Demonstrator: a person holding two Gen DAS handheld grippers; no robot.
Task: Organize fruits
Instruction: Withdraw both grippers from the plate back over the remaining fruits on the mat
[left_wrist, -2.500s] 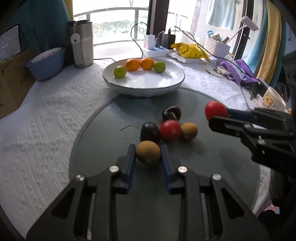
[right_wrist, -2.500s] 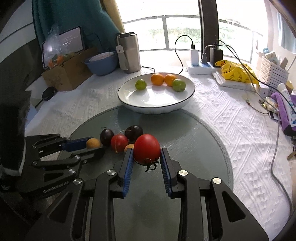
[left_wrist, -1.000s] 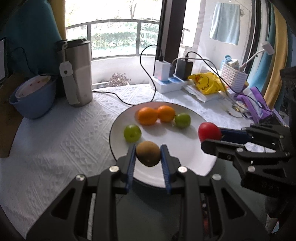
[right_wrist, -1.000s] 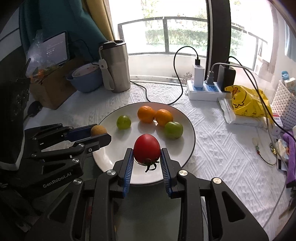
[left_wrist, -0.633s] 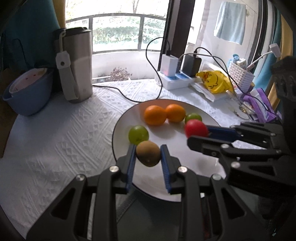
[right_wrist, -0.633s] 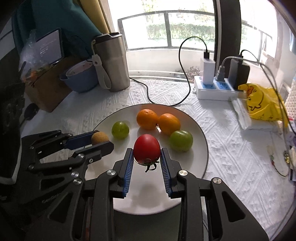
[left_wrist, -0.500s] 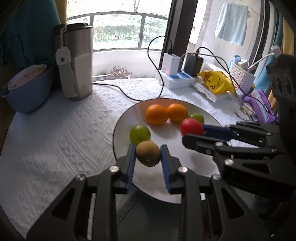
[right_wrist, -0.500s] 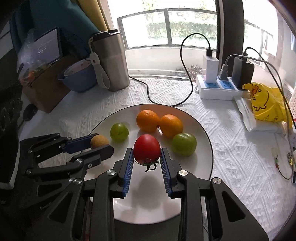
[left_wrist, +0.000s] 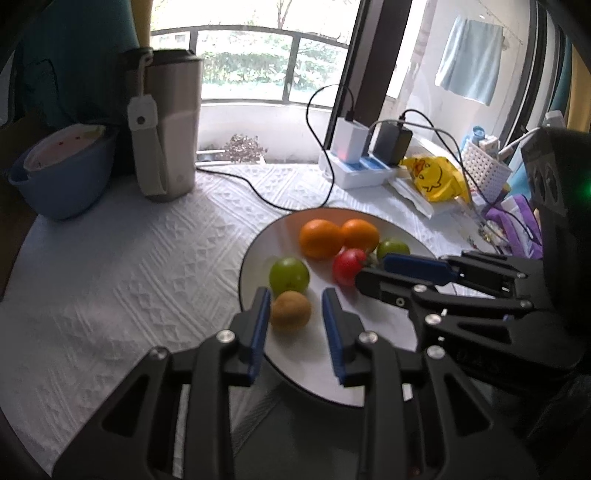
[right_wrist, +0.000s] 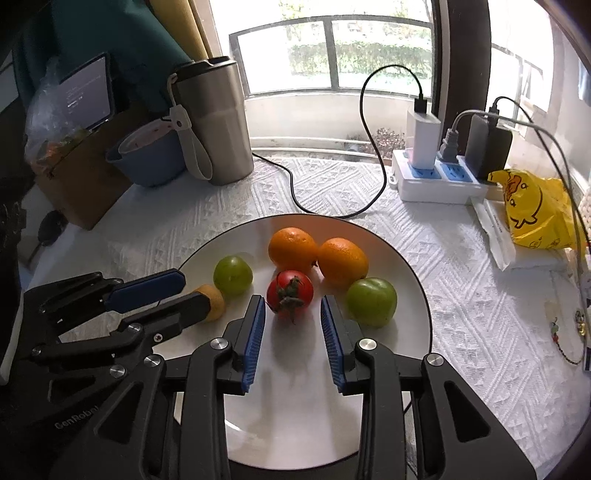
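Observation:
A white plate (right_wrist: 388, 369) (left_wrist: 306, 347) holds two oranges (right_wrist: 293, 249) (left_wrist: 320, 238), two green fruits (right_wrist: 232, 275) (left_wrist: 289, 275), a red tomato (right_wrist: 290, 291) (left_wrist: 349, 261) and a brown kiwi (left_wrist: 290, 308) (right_wrist: 213, 302). My left gripper (left_wrist: 295, 301) is open, its blue pads either side of the kiwi, which rests on the plate. My right gripper (right_wrist: 291, 310) is open around the tomato, which lies on the plate by the oranges.
A steel tumbler (right_wrist: 212, 122) and a blue bowl (right_wrist: 147, 155) stand at the back left. A power strip with chargers and cables (right_wrist: 436, 173) and a yellow bag (right_wrist: 532, 210) are at the back right. A grey mat lies under the plate's near edge (left_wrist: 280, 443).
Both grippers have opened over the plate. The kiwi and the tomato, held half a second ago, now rest on the plate between the open jaws.

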